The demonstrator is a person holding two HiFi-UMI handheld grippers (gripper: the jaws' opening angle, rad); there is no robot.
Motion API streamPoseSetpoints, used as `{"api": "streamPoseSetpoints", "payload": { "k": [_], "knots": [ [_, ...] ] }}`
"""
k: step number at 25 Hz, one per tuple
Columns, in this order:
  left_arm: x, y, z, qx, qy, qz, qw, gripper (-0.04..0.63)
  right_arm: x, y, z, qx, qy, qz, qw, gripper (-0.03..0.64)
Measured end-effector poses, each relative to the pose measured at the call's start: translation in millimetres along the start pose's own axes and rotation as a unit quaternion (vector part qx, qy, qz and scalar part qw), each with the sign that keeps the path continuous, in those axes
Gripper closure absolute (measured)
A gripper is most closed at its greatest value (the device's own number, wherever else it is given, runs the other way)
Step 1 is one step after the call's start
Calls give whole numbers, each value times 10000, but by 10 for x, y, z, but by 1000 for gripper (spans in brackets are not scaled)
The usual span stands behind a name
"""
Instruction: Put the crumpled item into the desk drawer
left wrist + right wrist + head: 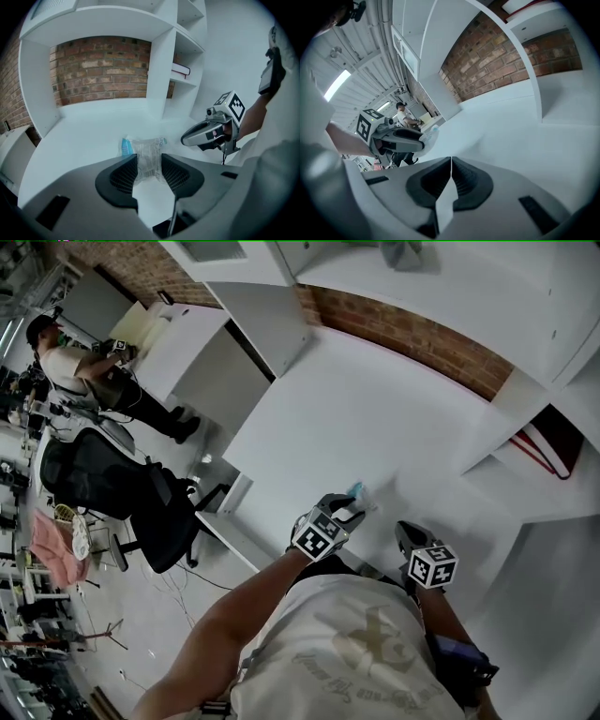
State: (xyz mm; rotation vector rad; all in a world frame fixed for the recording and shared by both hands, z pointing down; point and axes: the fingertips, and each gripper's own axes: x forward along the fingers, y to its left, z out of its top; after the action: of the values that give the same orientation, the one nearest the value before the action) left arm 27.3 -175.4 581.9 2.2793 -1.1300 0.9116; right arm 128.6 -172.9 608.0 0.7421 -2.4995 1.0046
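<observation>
**Left gripper (pixel 149 172) grips crumpled plastic (pixel 146 152) over the bench (pixel 375 418)**

The white bench spreads beneath both grippers. The left gripper's jaws pinch the clear, blue-tipped crumpled plastic between them. Near it, the right gripper (pixel 450 180) has its jaws pressed together, empty.

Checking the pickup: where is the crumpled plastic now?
Left gripper view, centre: the crumpled plastic is clamped in the left gripper, over the white desk.

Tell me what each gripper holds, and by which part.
Left gripper: crumpled plastic item, pinched at its clear end, blue end sticking out. Right gripper: shut, holding nothing.
</observation>
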Motion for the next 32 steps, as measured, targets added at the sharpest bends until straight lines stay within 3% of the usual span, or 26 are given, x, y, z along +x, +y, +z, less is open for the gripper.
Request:
{"api": "streamPoseSetpoints", "payload": {
  "k": [17,32],
  "knots": [
    [-811,408,-348,-661,-694,457,9943,420,547,815,-71,-518,541,347,9966,594],
    [-1541,832,-1059,-1192,-864,938,9846,422,1011,1516,-130,-866,806,523,9916,592]
  ]
}}
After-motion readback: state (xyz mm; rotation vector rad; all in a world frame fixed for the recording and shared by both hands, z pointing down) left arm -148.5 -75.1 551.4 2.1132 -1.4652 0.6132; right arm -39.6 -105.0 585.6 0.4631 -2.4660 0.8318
